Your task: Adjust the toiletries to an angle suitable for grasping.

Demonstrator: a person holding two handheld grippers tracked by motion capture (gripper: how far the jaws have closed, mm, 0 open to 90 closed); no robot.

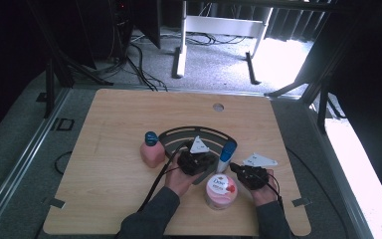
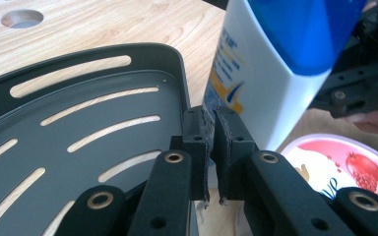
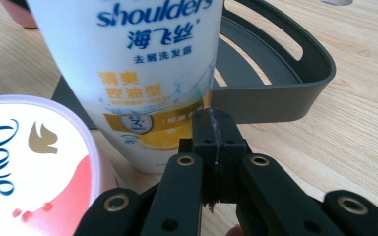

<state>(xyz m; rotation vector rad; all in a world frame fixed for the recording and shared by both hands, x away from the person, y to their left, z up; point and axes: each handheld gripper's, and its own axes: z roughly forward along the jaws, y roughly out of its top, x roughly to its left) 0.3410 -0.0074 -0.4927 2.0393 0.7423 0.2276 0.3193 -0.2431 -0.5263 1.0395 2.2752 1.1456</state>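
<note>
A dark grey slotted tray [image 1: 194, 130] lies mid-table. A white shampoo bottle [image 1: 226, 155] with a blue cap stands upright at the tray's right corner. My left gripper [image 1: 204, 160] sits at the tray's near edge. In the left gripper view its jaws [image 2: 210, 115] stand a narrow slit apart beside the tray [image 2: 103, 113] wall, with nothing pressed between the pads and the bottle [image 2: 256, 83] just beyond. My right gripper [image 1: 236, 168] is shut and empty; its tips [image 3: 215, 115] rest close against the bottle's [image 3: 142, 73] base, in front of the tray [image 3: 275, 103] rim.
A pink-lidded Dove jar [image 1: 221, 191] stands between my hands, near the front edge. A pink bottle [image 1: 152, 151] with a blue cap stands left of the tray. A round hole [image 1: 218, 106] marks the table's far side. Cables trail from both grippers.
</note>
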